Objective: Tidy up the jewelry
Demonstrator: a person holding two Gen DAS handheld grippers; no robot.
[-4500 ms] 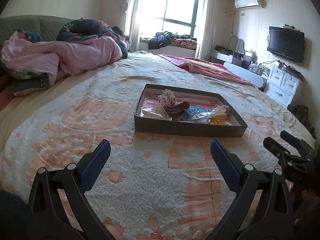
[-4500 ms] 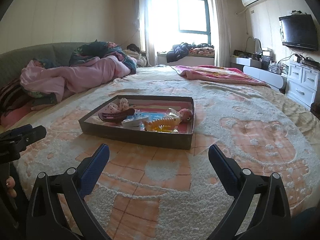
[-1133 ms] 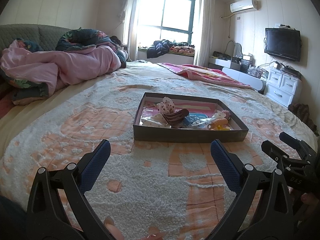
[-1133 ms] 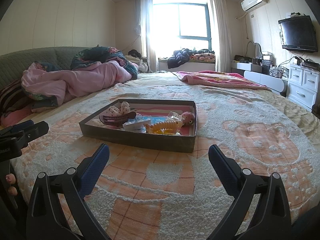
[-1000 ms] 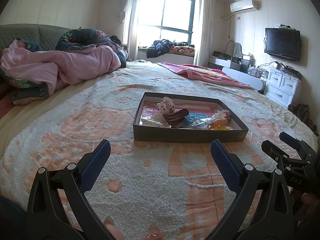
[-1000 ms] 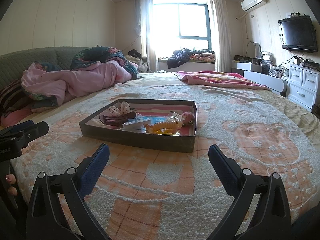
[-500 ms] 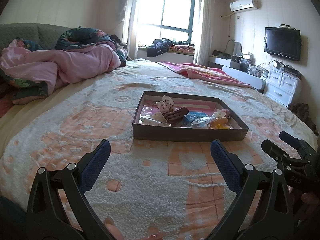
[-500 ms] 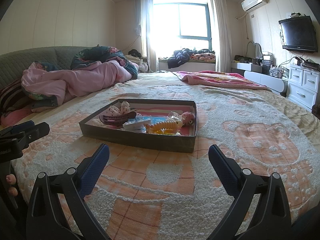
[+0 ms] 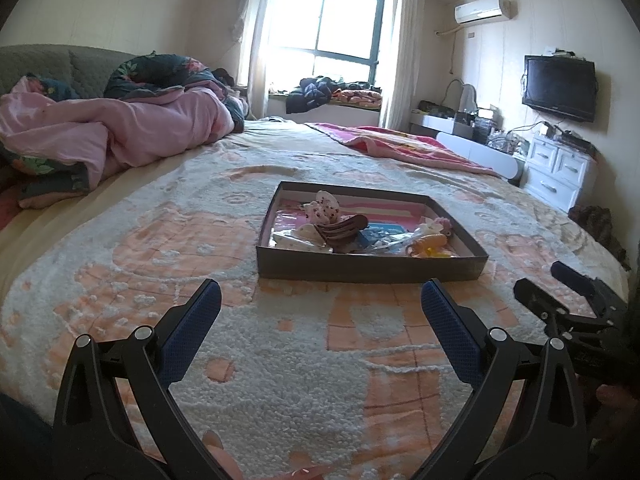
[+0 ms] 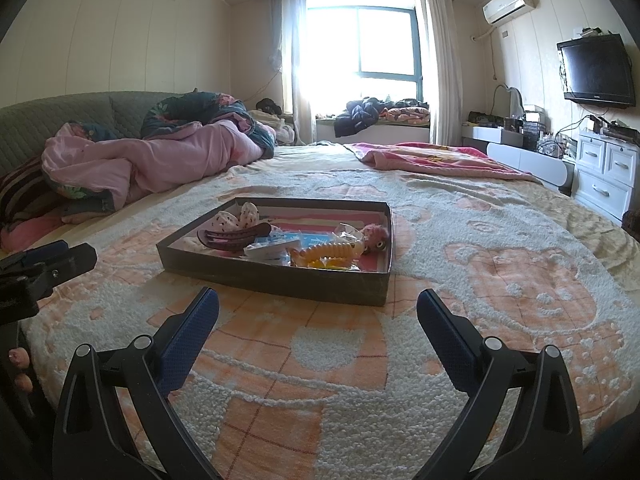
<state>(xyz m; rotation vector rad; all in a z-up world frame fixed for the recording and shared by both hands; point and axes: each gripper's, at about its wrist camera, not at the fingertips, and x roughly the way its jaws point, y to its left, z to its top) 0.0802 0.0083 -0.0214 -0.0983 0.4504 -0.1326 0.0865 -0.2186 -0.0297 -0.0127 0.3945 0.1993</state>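
At the centre of both frames a shallow dark tray [image 9: 372, 268] sits on the fleecy peach-and-white bedspread [image 9: 280, 360], holding a jumble of hair accessories: a brown claw clip [image 10: 234, 236], a spotted white bow [image 9: 326, 207], an orange spiral piece [image 10: 332, 251] and a pink fuzzy item [image 10: 376, 236]. Clear packets among them are too small to make out, and no writing is readable. The tray's near wall hides the lower edges of its contents. The left gripper [image 9: 320, 312] and the right gripper [image 10: 318, 318] both have their blue-padded fingers spread wide with nothing between them; the tray lies ahead of the tips, well apart. Each gripper's body is cut off by the bottom of the frame.
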